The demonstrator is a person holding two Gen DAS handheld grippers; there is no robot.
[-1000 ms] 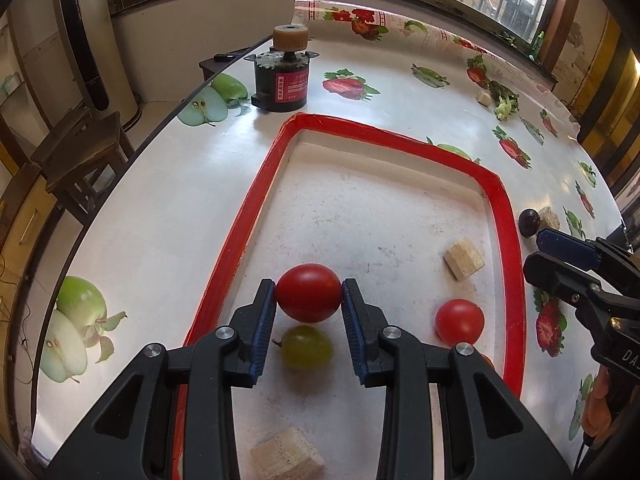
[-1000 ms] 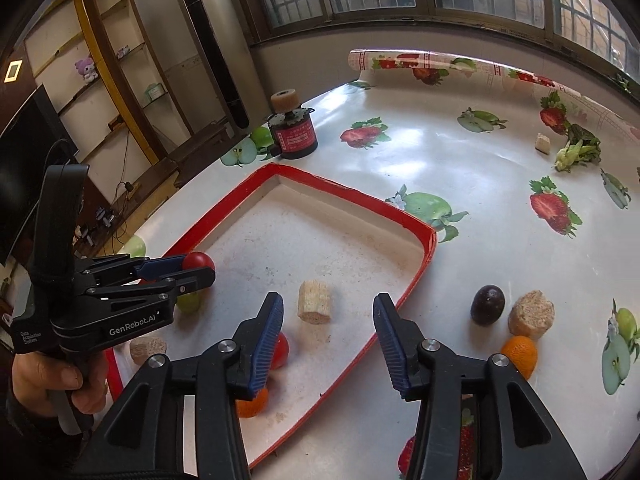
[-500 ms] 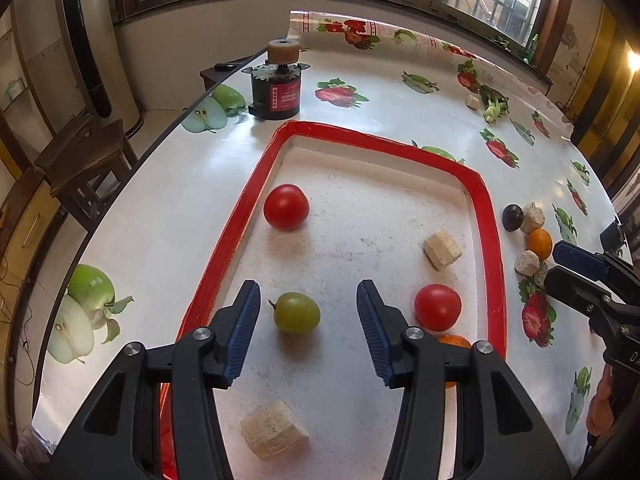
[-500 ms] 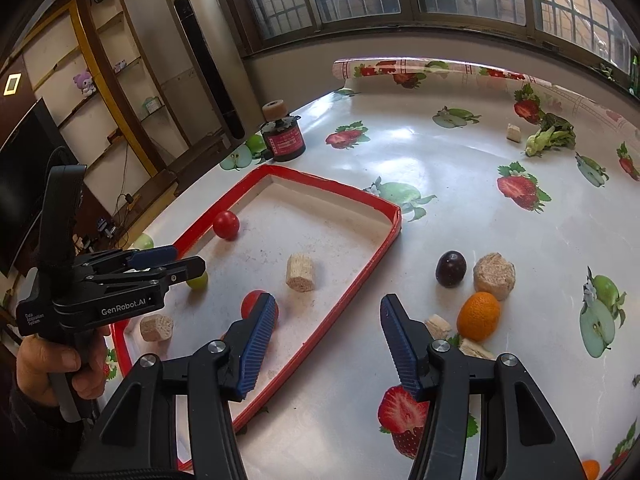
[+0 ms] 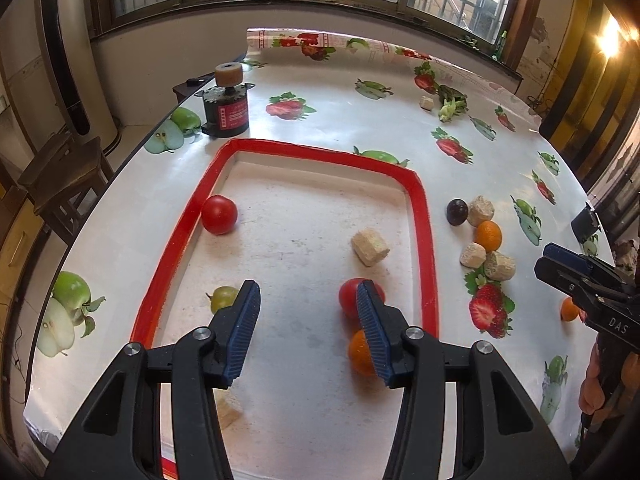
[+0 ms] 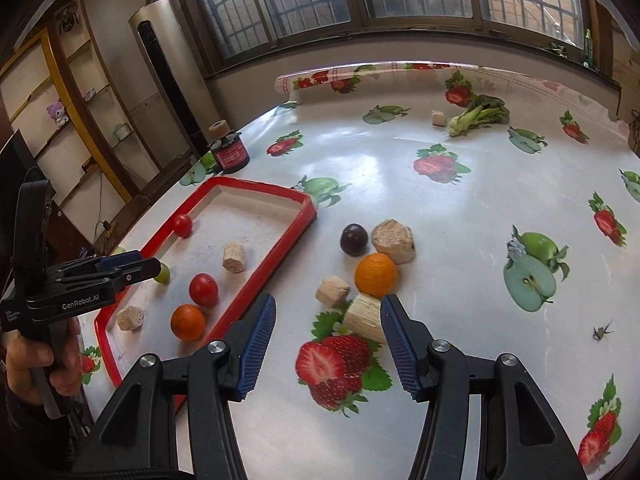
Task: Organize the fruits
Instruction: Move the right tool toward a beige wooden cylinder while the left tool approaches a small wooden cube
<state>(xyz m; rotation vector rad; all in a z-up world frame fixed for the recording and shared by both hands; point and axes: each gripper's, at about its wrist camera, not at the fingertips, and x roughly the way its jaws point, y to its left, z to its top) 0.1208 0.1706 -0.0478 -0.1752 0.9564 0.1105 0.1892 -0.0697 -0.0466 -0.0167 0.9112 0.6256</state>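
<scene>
Since we let it go: the far tomato [image 5: 219, 214] now lies alone against the far-left rim of the red tray [image 5: 428, 240].
Fruit in the tray: second tomato [image 5: 352, 296], orange [image 5: 358, 354], green grape [image 5: 222, 297] — all near the tray's near end.
Left gripper [image 5: 306, 320]: jaws have just been opening; they stand apart, empty.
Right gripper [image 6: 328, 338]: also just opened wider, nothing between — moved out past the tray's right rim.
Fruit outside the tray: plum [image 6: 354, 239], another orange [image 6: 376, 275] — next, we judge.
</scene>
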